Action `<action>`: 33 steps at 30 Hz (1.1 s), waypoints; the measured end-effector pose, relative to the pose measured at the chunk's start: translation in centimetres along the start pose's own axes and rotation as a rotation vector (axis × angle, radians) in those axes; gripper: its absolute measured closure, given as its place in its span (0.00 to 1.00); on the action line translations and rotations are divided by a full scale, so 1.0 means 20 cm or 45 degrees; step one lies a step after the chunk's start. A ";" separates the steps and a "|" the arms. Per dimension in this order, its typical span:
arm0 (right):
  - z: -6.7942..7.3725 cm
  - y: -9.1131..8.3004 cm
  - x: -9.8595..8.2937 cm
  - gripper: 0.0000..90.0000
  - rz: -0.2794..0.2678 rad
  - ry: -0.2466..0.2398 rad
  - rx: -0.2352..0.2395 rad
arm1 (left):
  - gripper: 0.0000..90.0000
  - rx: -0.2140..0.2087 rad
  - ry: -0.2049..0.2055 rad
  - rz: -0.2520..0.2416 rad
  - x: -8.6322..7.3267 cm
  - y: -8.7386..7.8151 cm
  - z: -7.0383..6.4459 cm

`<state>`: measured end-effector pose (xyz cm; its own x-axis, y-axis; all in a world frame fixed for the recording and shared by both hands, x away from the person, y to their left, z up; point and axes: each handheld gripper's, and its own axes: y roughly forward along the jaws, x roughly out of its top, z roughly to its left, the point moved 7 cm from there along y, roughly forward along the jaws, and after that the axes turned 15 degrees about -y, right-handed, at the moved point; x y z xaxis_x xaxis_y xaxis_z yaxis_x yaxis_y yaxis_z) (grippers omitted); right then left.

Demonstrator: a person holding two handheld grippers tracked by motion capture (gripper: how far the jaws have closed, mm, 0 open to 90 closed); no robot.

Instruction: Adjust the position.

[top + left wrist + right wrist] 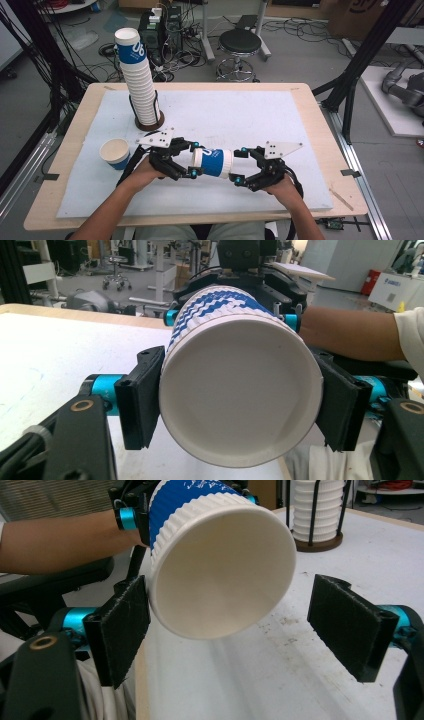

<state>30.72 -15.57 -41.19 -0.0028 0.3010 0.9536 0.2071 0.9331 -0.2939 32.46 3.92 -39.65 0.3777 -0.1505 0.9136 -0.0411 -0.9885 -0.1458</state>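
White cup (213, 162) with a ribbed blue band, gripped between black jaws with turquoise joints. White stack of cups (137, 80), blue band on top, in a brown-based holder (150, 121). White mat (235, 120) on a pale wooden table (320, 130).

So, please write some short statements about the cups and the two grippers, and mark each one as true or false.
1. The left gripper is shut on the blue and white cup. True.
2. The right gripper also clamps that cup. False: its jaws stand open, and the right pad is apart from the cup.
3. The held cup lies sideways above the table. True.
4. The tall stack of cups lies flat on the mat. False: it stands upright in a round holder.
5. A single cup stands open side up to the left of the left gripper. True.
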 end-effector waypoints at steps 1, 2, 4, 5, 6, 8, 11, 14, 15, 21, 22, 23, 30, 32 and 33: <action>0.01 0.00 0.00 0.20 0.005 0.002 0.008 | 0.33 -0.009 -0.002 0.001 0.00 0.00 0.00; 0.01 0.01 0.00 0.20 -0.006 -0.007 0.014 | 0.33 -0.017 -0.004 -0.005 0.00 0.01 -0.01; 0.01 0.02 0.01 0.20 -0.017 0.000 0.027 | 0.33 -0.035 0.001 -0.014 0.00 0.01 -0.02; 0.02 0.02 0.01 0.18 -0.022 0.005 0.046 | 0.33 -0.049 -0.002 -0.023 0.01 0.01 -0.02; 0.02 0.02 0.01 0.17 -0.031 0.006 0.052 | 0.33 -0.058 0.001 -0.035 0.01 0.02 -0.02; 0.02 0.03 0.01 0.16 -0.045 0.021 0.074 | 0.33 -0.077 -0.009 -0.060 0.02 0.02 -0.03; 0.03 0.03 0.02 0.16 -0.068 0.038 0.091 | 0.33 -0.093 -0.023 -0.080 0.01 0.03 -0.03; 0.03 0.04 0.02 0.17 -0.069 0.061 0.103 | 0.33 -0.102 -0.024 -0.083 0.00 0.04 -0.03; 0.04 0.04 0.02 0.17 -0.064 0.062 0.108 | 0.33 -0.101 -0.025 -0.084 0.00 0.05 -0.03; 0.03 0.02 0.03 0.27 -0.074 0.016 0.114 | 0.34 -0.092 -0.005 -0.066 -0.01 0.05 -0.03; 0.03 0.02 0.03 0.28 -0.068 0.014 0.114 | 0.34 -0.087 0.000 -0.064 -0.01 0.05 -0.03; 0.03 0.01 0.03 0.29 -0.056 0.005 0.114 | 0.34 -0.082 0.005 -0.057 -0.01 0.05 -0.03; 0.03 0.00 0.03 0.32 -0.011 -0.018 0.116 | 0.34 -0.056 0.008 -0.021 -0.03 0.07 -0.04; 0.03 -0.01 0.03 0.32 0.001 -0.029 0.120 | 0.34 -0.055 0.005 0.005 -0.03 0.07 -0.04; 0.03 -0.01 0.04 0.32 0.009 -0.032 0.124 | 0.33 -0.050 0.003 0.017 -0.03 0.07 -0.05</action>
<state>30.08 -15.45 -40.46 -0.0265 0.3114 0.9499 0.1108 0.9453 -0.3068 31.34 2.62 -40.06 0.3750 -0.1639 0.9124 -0.0823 -0.9862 -0.1433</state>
